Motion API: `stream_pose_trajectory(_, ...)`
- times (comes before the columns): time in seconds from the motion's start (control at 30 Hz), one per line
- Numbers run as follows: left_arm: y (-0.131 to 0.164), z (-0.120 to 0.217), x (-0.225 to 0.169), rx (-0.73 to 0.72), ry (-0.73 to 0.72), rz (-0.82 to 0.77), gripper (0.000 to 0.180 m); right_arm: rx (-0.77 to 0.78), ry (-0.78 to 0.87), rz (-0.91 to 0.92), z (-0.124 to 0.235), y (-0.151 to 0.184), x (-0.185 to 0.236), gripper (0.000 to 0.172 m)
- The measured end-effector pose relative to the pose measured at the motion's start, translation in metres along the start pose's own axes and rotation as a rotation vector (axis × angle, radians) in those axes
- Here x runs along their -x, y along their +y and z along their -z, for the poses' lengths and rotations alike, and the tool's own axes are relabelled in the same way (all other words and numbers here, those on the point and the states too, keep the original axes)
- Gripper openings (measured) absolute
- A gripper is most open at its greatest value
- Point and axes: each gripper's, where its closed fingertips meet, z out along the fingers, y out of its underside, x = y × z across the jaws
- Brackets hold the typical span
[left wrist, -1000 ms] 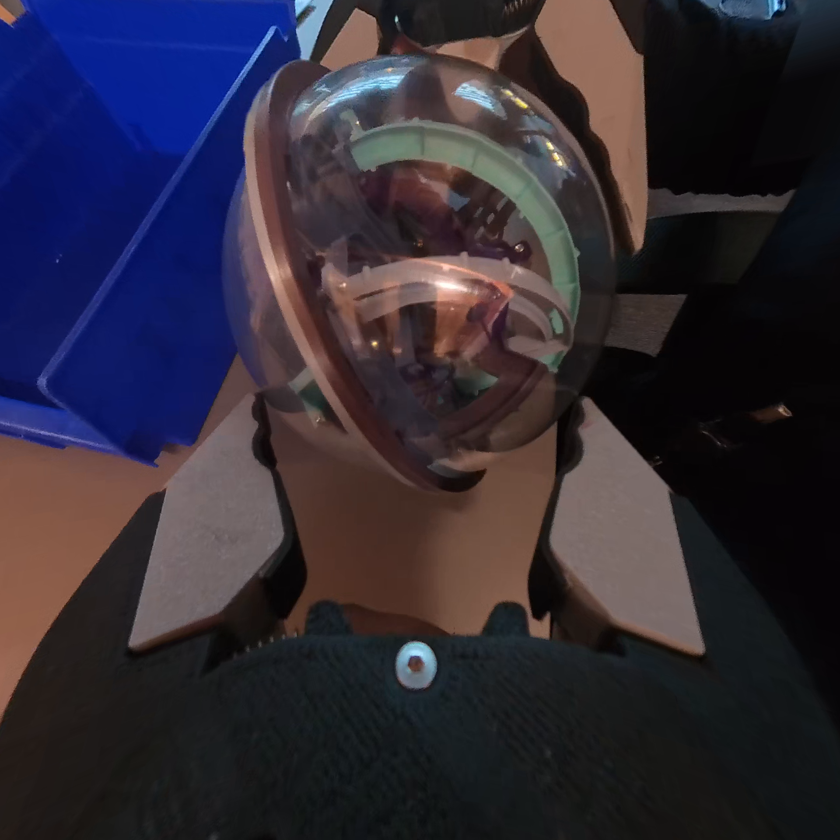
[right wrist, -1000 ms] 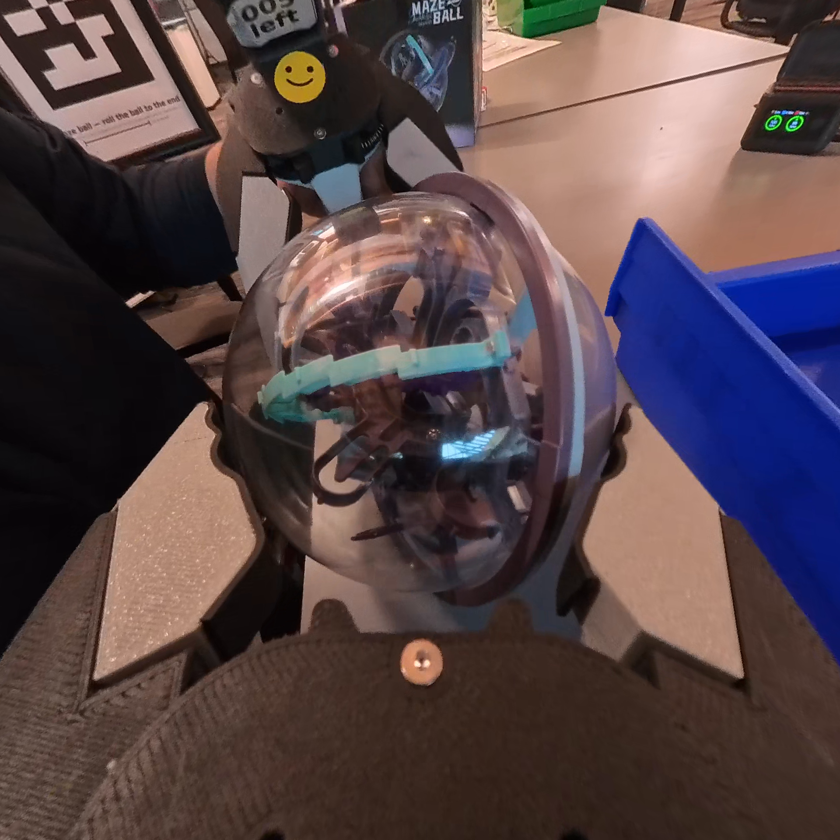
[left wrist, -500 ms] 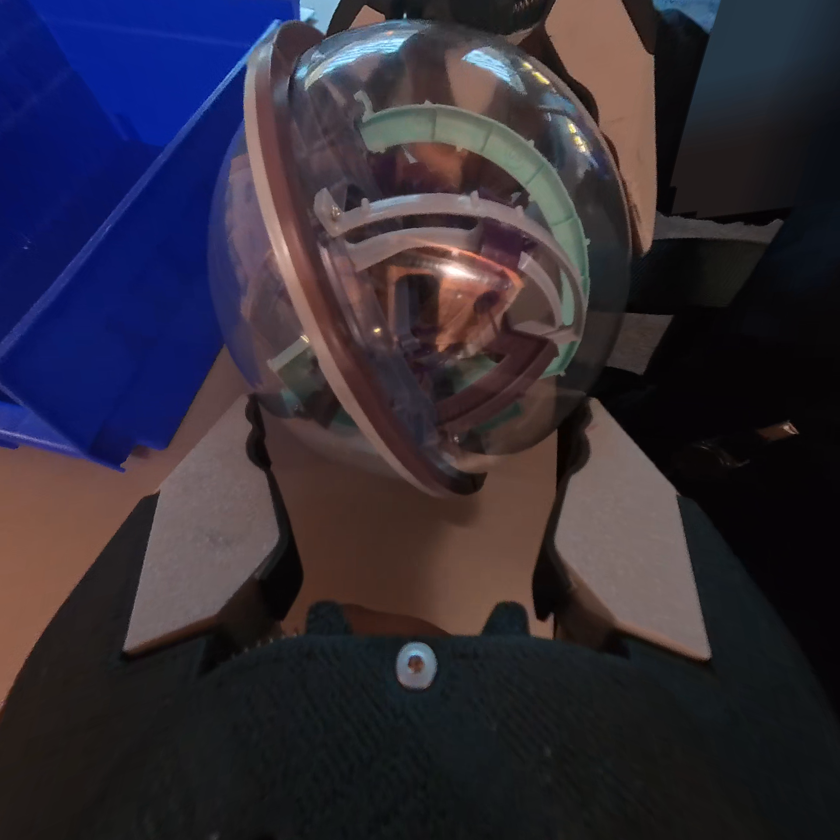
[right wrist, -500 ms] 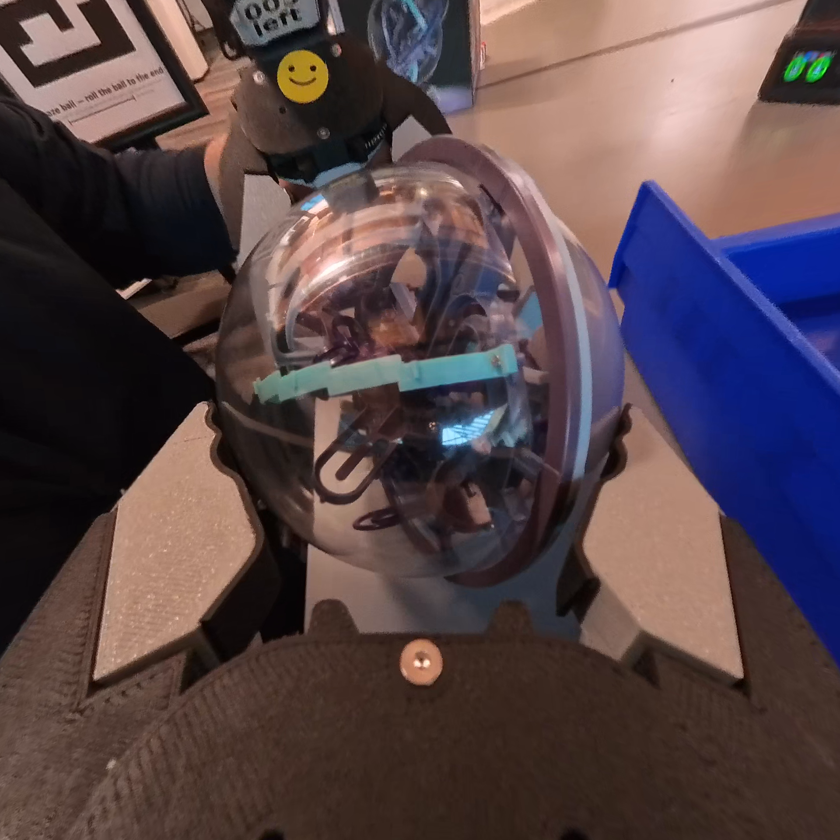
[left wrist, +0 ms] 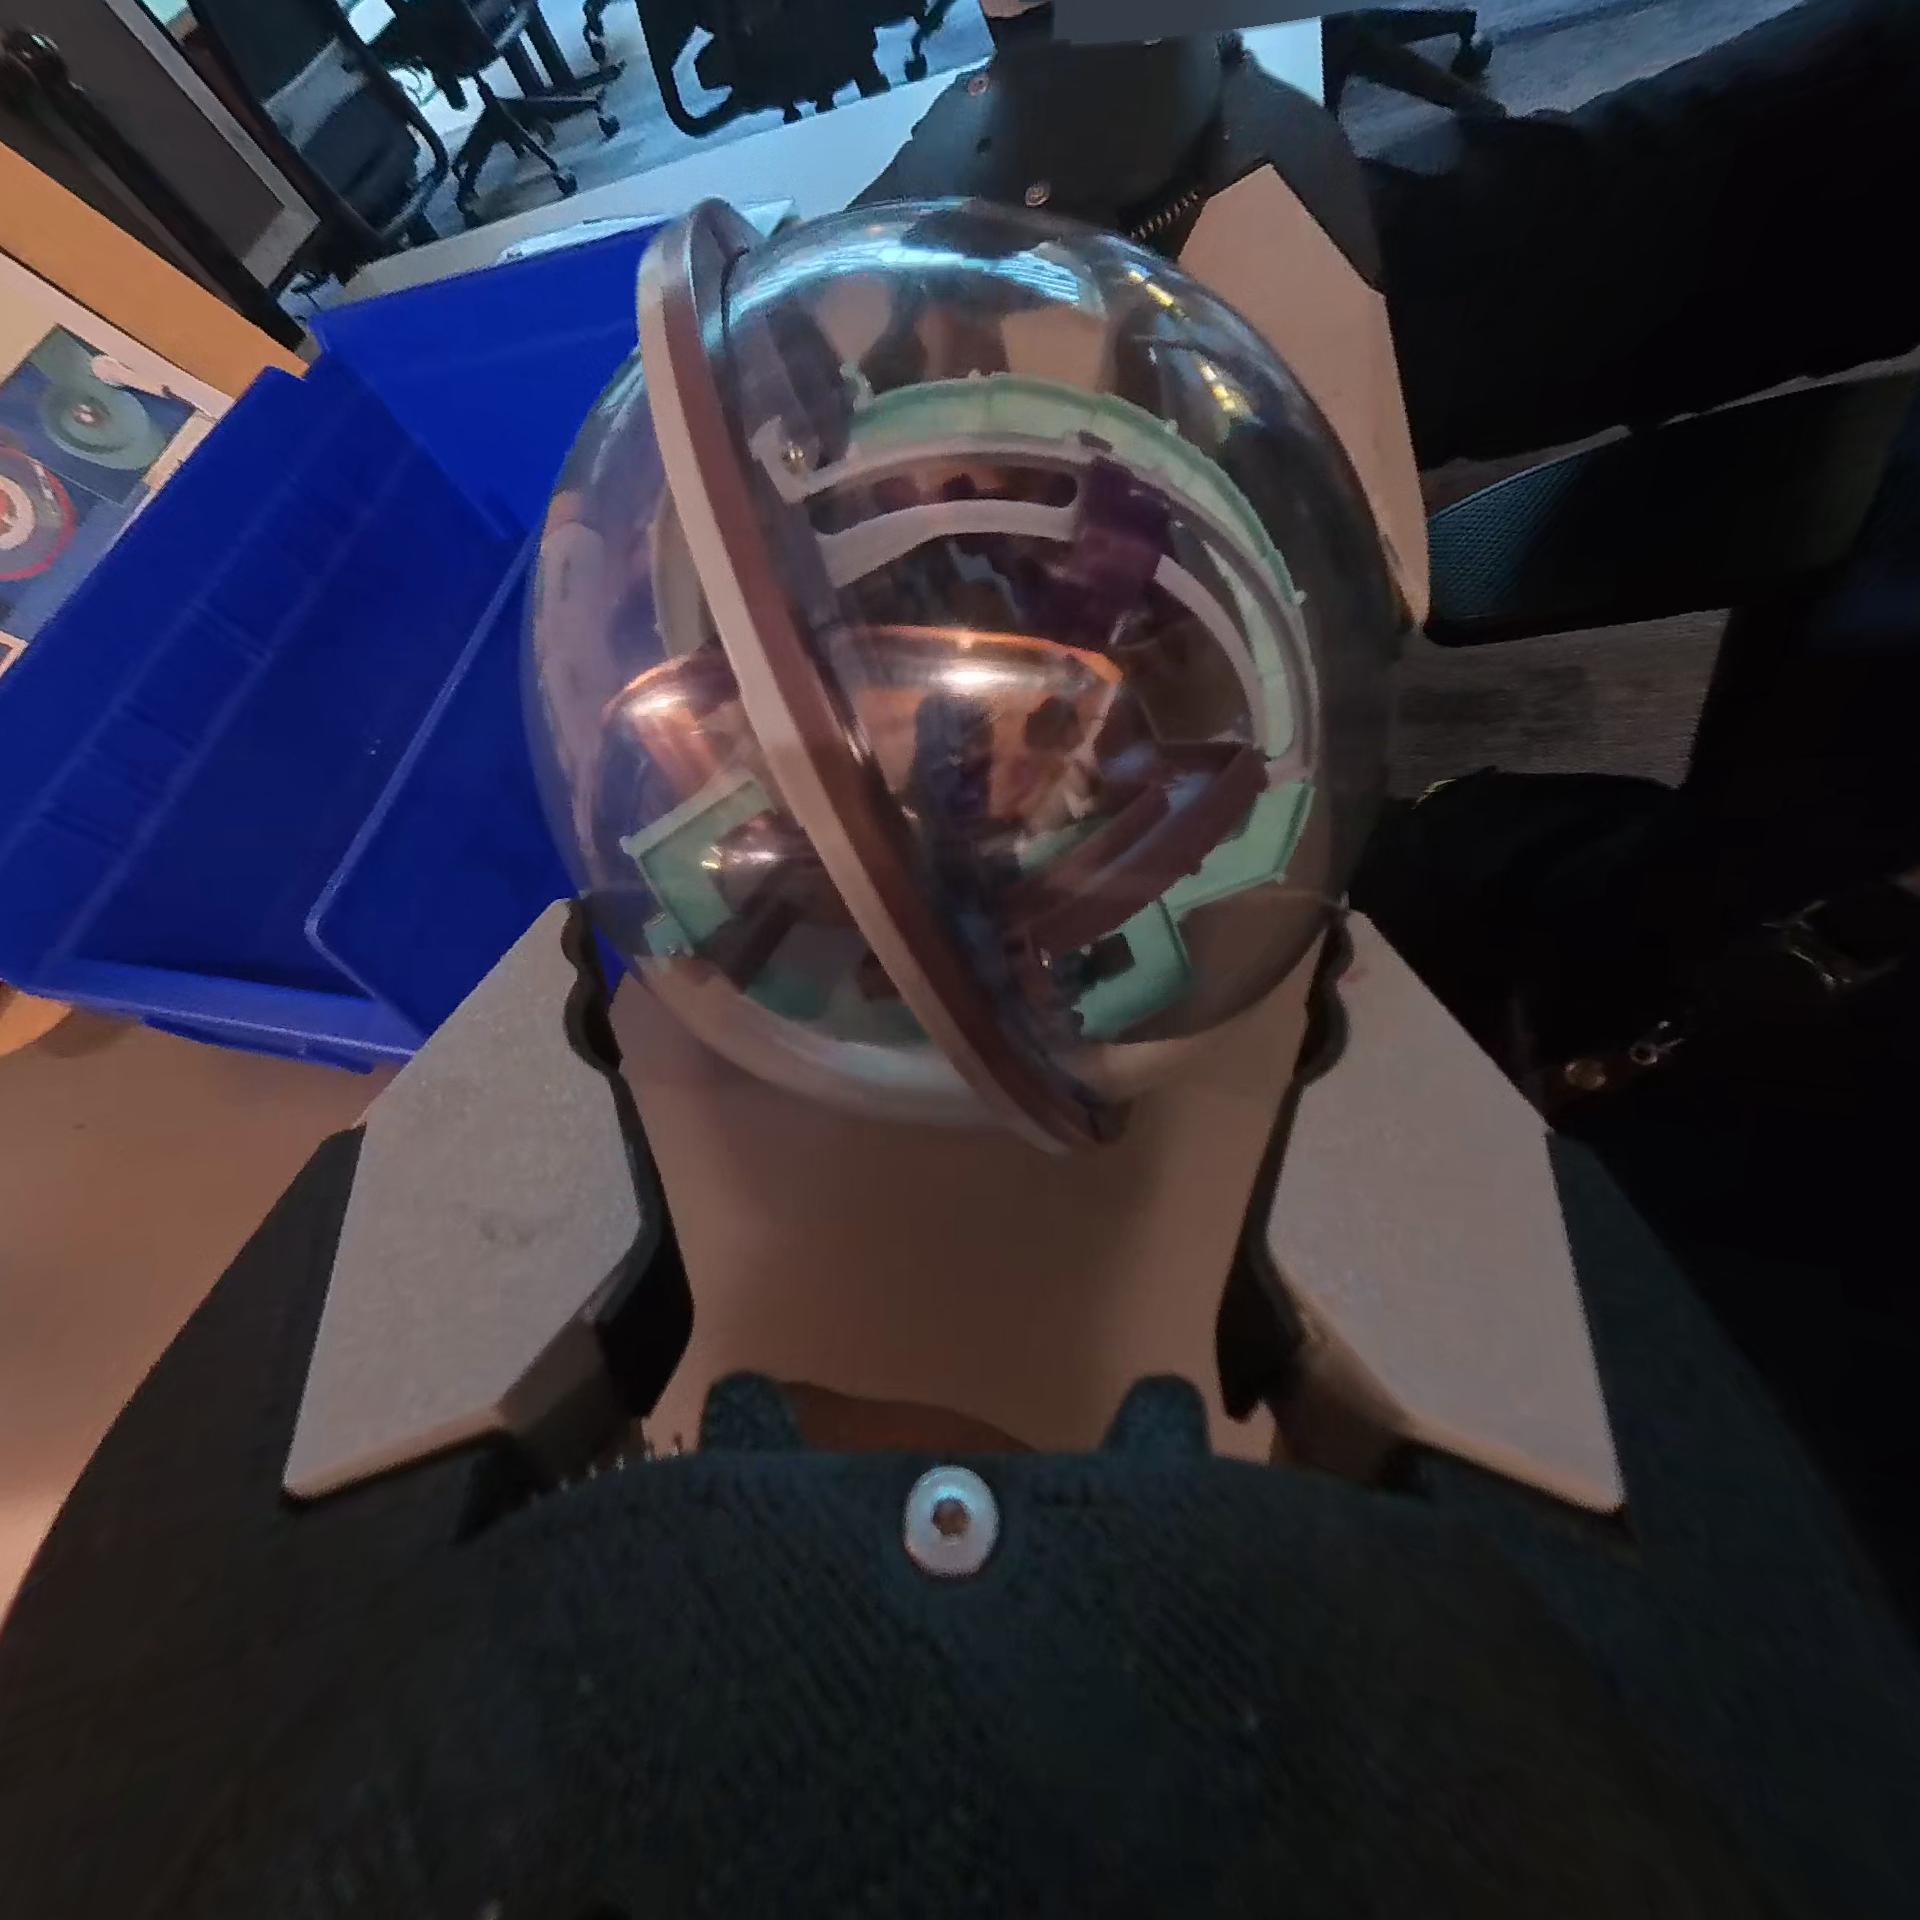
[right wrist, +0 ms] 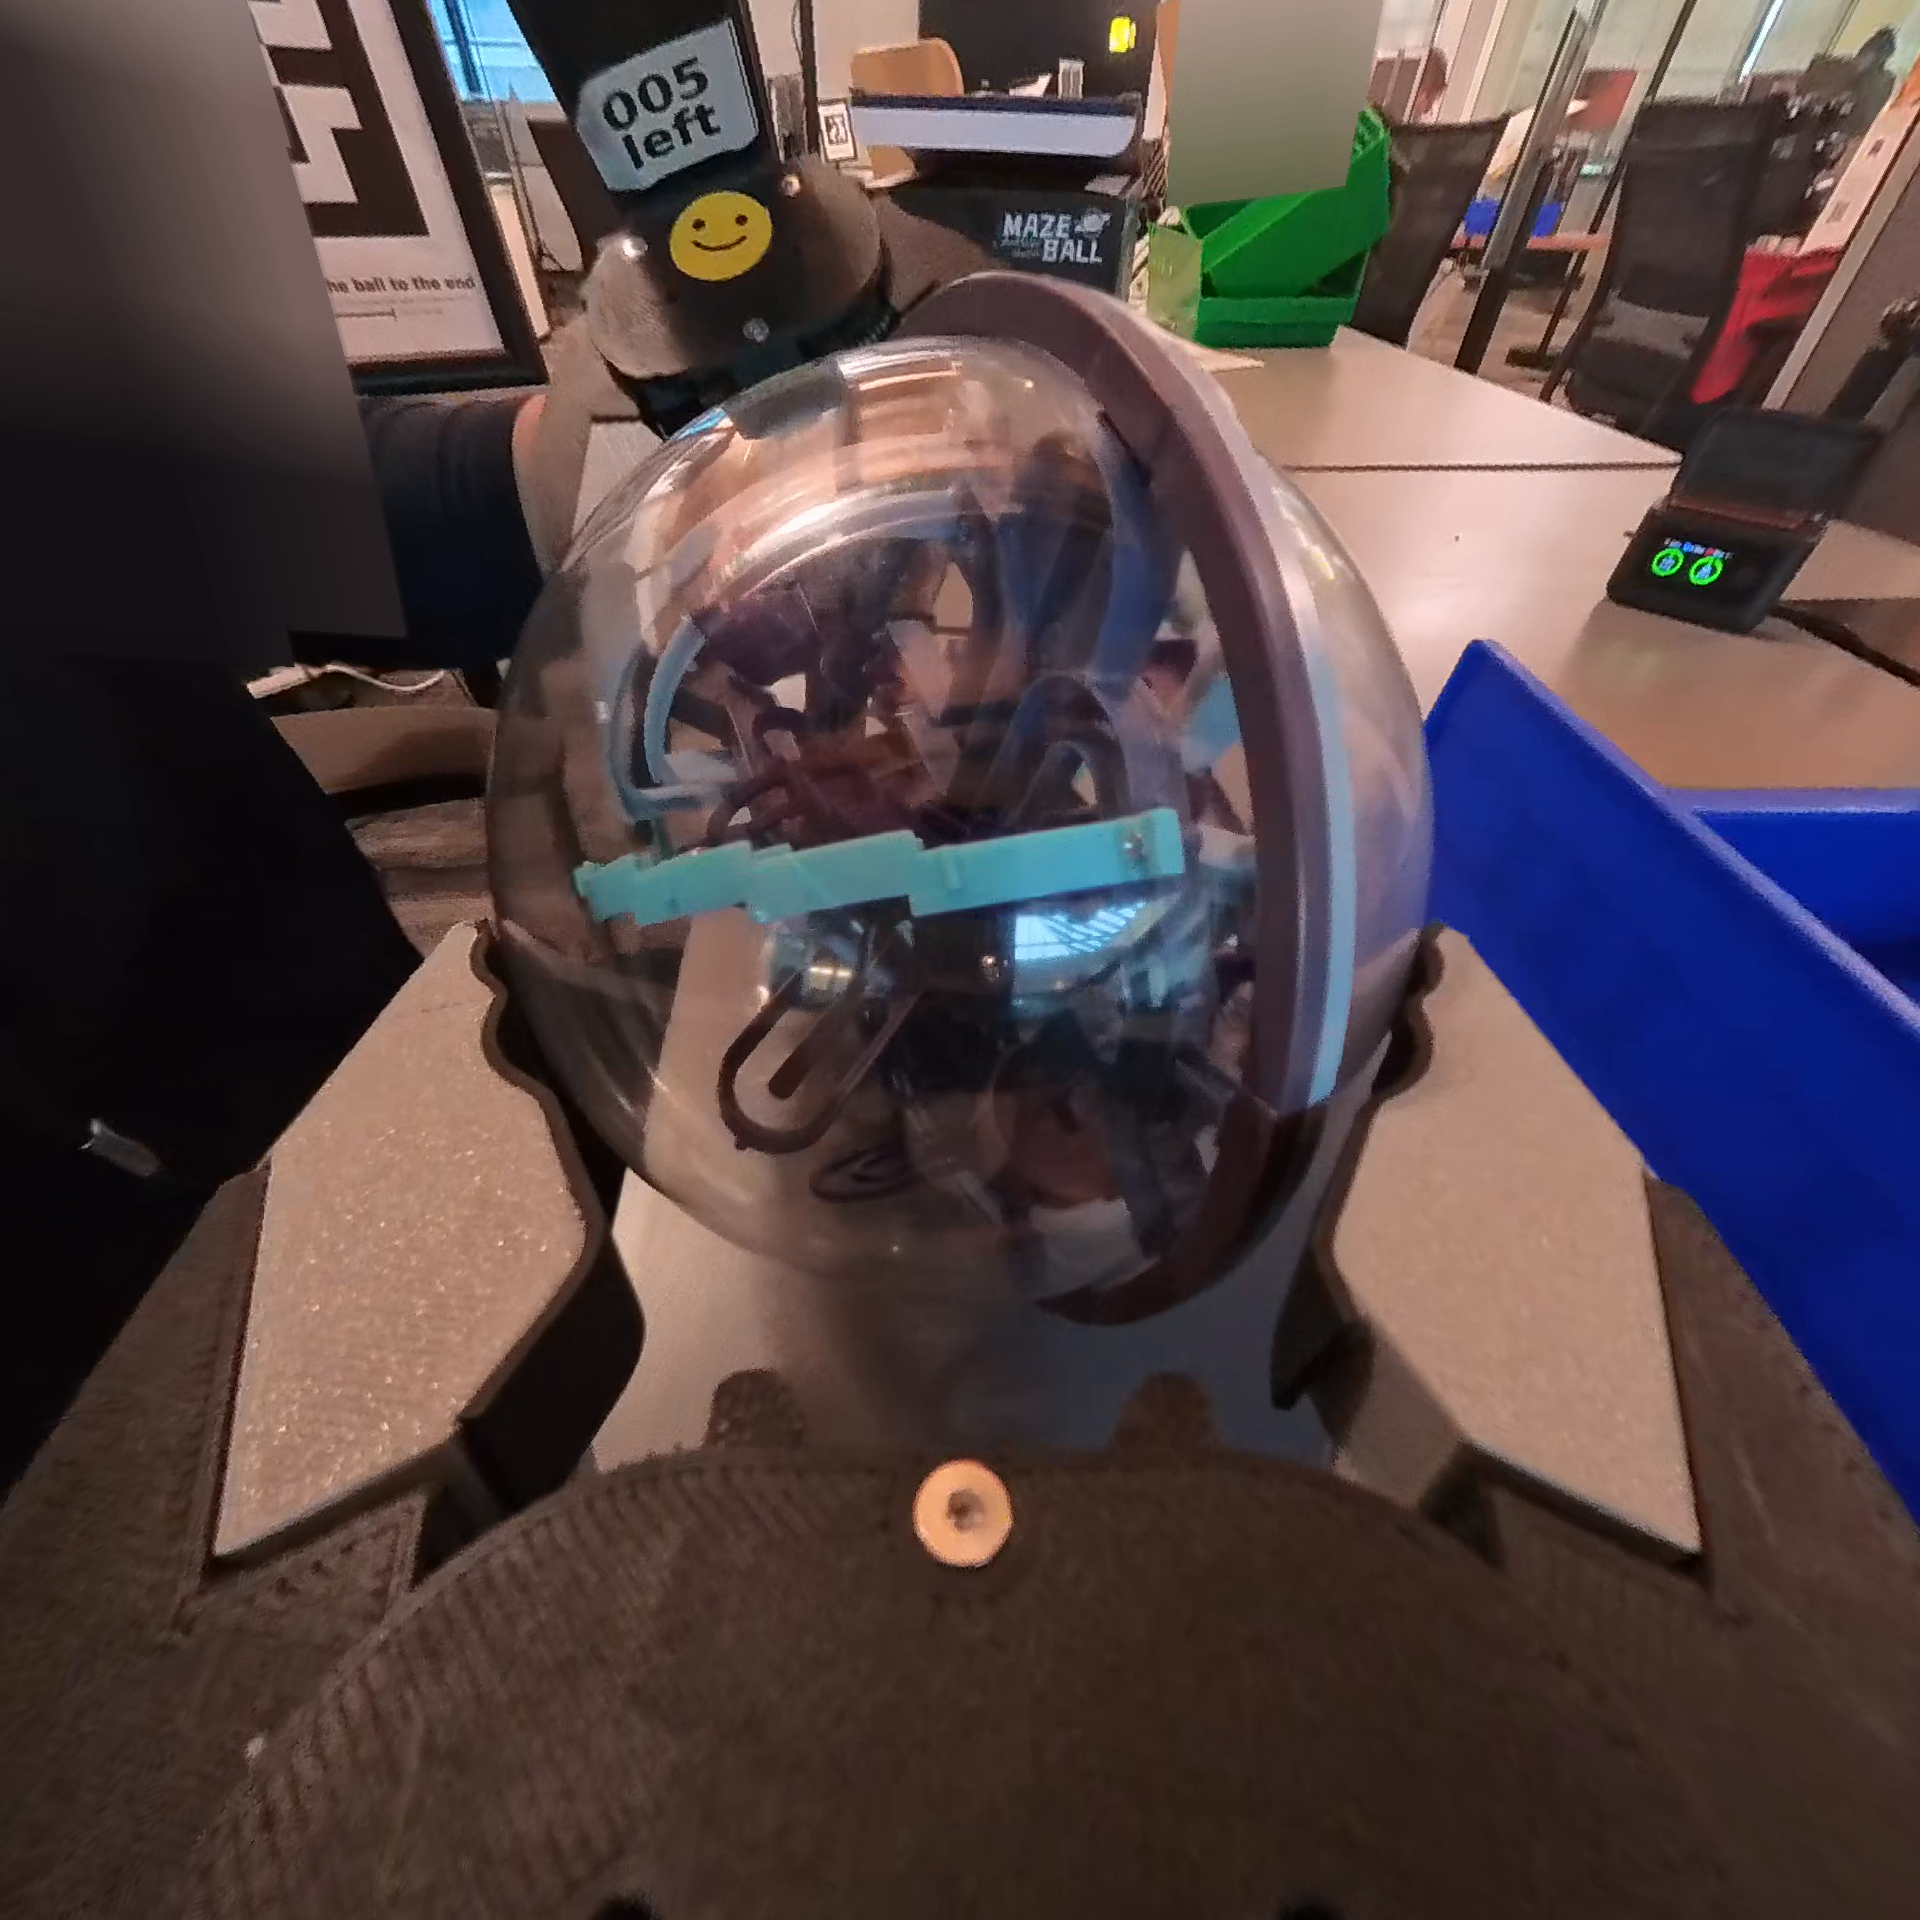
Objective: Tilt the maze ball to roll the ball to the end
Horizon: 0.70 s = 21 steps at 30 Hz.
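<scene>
Showing perhaps a ball (right wrist: pixel 821 971), right view only.

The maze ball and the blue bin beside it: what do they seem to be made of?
Maze ball: the shell looks like clear, glossy hard plastic, since the inner tracks show through and lights reflect on it. Its equator ring seems matte purple-brown plastic. The teal track looks like moulded opaque plastic. Blue bin: probably smooth, slightly shiny plastic with a moulded rim.

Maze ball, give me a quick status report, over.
Left gripper and right gripper both clamped on the maze ball, held off the table. Small steel ball sits under the teal track. Blue bin close alongside.
</scene>
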Motion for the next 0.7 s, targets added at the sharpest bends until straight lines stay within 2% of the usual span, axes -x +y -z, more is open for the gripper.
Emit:
stream_pose_trajectory(0.3, 0.013, -0.004, 0.004, 0.019, -0.047, -0.026, 0.131, 0.003, 0.055, 0.1, -0.002, -0.01, -0.003, 0.157)
stream_pose_trajectory(0.7, 0.015, 0.004, 0.01, 0.04, -0.102, -0.122, 0.131, 0.073, 0.085, 0.188, -0.01, -0.008, -0.005, 0.157)
